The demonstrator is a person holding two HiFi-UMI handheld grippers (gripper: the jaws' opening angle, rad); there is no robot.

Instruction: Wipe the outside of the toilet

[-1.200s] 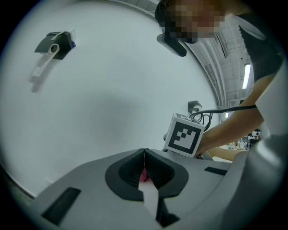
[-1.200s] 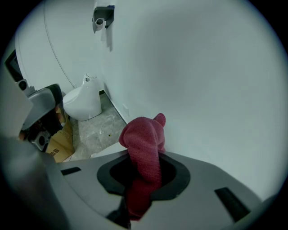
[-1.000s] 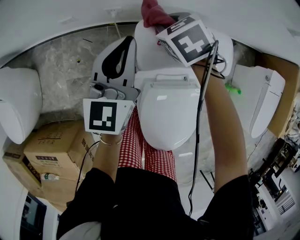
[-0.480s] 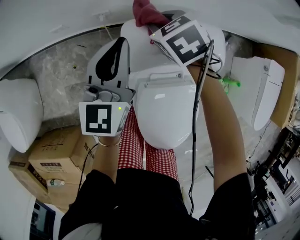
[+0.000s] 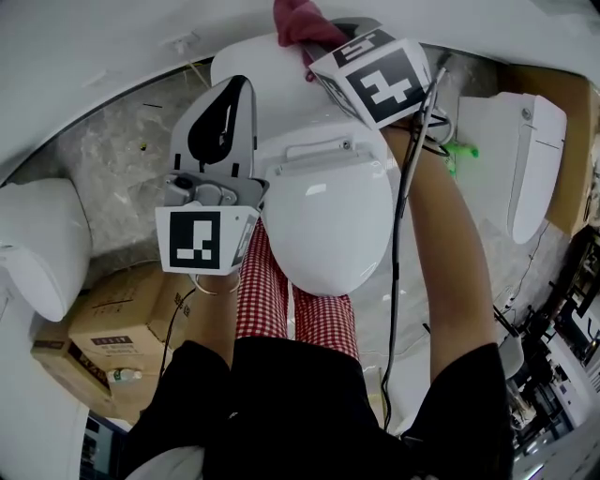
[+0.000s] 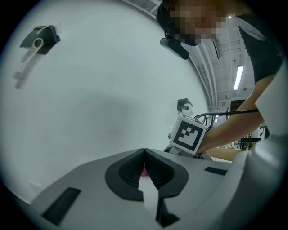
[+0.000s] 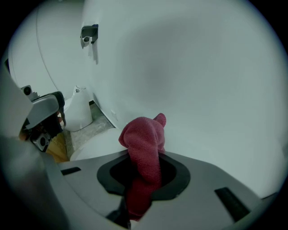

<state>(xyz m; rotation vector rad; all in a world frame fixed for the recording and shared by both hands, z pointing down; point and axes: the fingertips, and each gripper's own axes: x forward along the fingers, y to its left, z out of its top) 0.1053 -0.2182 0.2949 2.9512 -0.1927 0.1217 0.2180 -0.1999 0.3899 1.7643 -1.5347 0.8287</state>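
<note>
White wall (image 5: 94, 37) behind, grey marbled floor (image 5: 112, 169), cardboard boxes (image 5: 122, 323) at L, spare toilet (image 5: 525, 159) at R.

In the head view, the marker cube (image 5: 380, 80) of the right gripper (image 7: 143, 170) is covering its jaws and most of the red cloth (image 5: 298, 21), which the top edge is cutting off. The closed lid (image 5: 328, 225) is hiding the bowl of the toilet (image 5: 248, 66). A pink sliver (image 6: 144, 172) is showing between the left gripper's (image 6: 144, 155) meeting jaws, too small to identify.
</note>
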